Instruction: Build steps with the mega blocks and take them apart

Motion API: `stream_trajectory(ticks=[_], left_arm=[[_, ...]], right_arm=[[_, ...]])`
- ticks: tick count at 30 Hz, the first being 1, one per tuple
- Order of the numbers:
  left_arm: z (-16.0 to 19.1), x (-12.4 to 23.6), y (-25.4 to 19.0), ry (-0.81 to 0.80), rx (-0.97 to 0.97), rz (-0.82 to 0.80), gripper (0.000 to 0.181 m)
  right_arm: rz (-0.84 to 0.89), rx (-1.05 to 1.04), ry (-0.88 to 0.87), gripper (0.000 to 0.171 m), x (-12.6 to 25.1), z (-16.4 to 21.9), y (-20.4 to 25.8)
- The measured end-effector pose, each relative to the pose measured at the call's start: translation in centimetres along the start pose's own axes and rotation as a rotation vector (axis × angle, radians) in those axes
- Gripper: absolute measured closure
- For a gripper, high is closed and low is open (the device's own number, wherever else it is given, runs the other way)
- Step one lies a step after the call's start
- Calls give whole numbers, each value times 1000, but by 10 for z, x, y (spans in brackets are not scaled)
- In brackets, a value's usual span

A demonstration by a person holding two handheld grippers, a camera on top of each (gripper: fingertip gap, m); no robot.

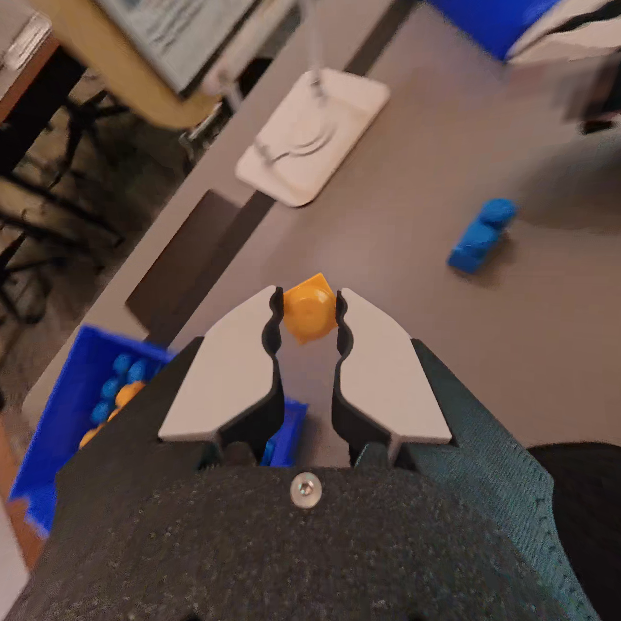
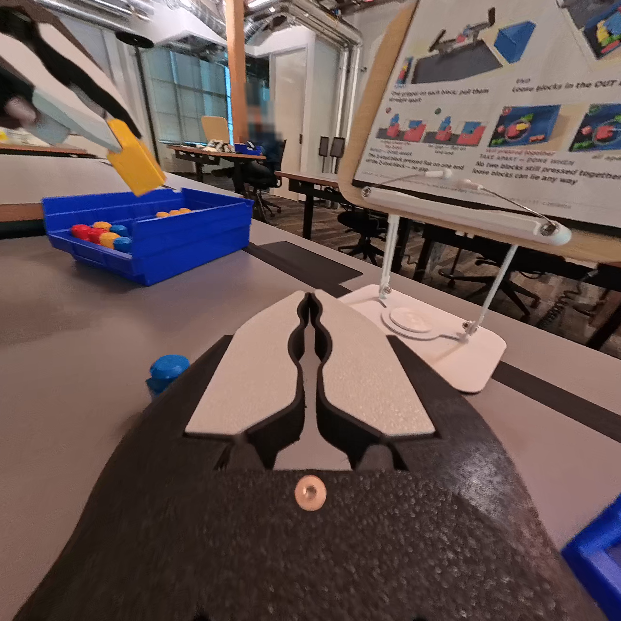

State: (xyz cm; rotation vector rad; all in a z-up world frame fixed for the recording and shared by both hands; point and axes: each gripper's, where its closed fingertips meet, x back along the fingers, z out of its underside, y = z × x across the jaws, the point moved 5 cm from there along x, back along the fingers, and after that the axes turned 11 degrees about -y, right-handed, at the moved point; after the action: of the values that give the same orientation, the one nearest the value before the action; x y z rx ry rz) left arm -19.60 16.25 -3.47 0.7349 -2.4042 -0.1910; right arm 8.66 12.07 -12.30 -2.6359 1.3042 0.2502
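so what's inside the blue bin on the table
The blue bin holds loose red, yellow and blue blocks, plus more yellow ones further back. Its walls hide whatever lies lower down.

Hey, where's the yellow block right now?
The yellow block is held in the left gripper, up in the air above the grey table, near the blue bin.
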Motion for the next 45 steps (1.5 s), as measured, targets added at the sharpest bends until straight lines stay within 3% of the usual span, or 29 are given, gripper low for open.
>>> stream_trajectory(ticks=[4, 8, 13, 18, 29, 45], left_arm=[[-15, -21, -71, -41, -123, 216, 151], [-13, -43, -125, -66, -201, 376, 151], [-9, -63, -165, -95, -234, 520, 151], [-9, -70, -185, -126, -261, 602, 151], [-5, -71, -188, -212, -221, 640, 151], [9, -67, -152, -256, -112, 485, 154]], right_arm=[[-200, -49, -21, 167, 1, -11, 20], [-461, -94, 59, 151, 4, -10, 48], [-701, -94, 221, 131, 12, 1, 84], [-791, -58, 314, 127, 17, 10, 104], [-846, -110, 336, 133, 20, 18, 110], [-710, 14, 473, 134, 2, 59, 126]])
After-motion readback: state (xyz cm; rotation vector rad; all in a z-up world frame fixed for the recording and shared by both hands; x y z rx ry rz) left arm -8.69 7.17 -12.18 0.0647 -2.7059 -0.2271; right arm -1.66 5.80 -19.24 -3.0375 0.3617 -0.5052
